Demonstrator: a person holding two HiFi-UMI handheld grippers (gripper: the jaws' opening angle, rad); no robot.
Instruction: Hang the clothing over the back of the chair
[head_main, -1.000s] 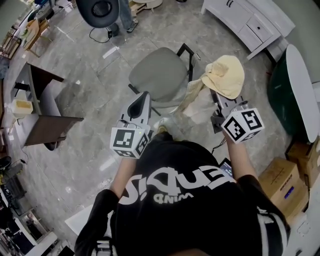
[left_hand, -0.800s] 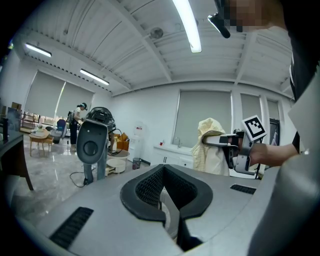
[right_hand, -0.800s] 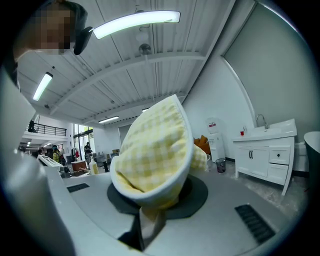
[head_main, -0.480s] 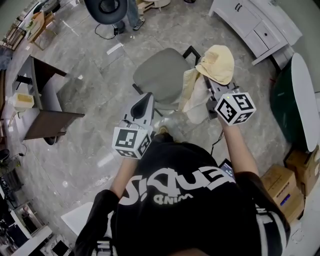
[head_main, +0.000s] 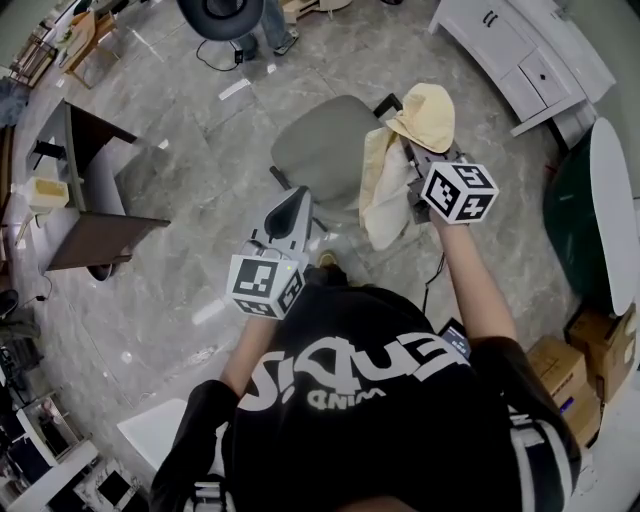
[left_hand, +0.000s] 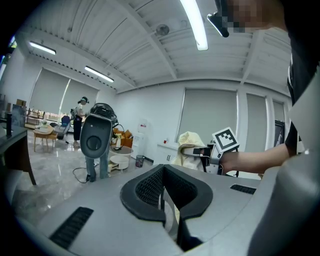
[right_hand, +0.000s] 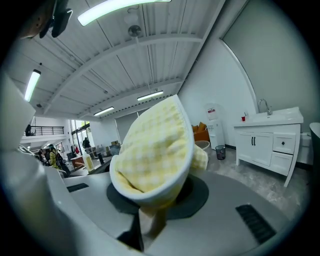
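A grey-seated office chair (head_main: 322, 150) stands in front of me, its dark back frame (head_main: 386, 103) at the seat's right side. My right gripper (head_main: 412, 152) is shut on a pale yellow checked garment (head_main: 428, 112). The garment bunches over the jaws and hangs down (head_main: 383, 195) beside the chair's back, hiding most of it. In the right gripper view the garment (right_hand: 152, 150) fills the space over the jaws. My left gripper (head_main: 291, 198) hovers near the seat's front edge, shut and holding nothing (left_hand: 162, 186). It also sees the garment (left_hand: 188, 146).
A dark desk (head_main: 92, 236) stands at the left. White cabinets (head_main: 520, 45) line the far right, with a green-and-white round table (head_main: 598, 190) and cardboard boxes (head_main: 592, 352) nearer. A black chair (head_main: 220, 14) and a person's legs (head_main: 272, 28) are beyond the grey chair.
My right gripper has carried the garment forward and left, from beside the chair to its back. The left gripper has hardly moved.
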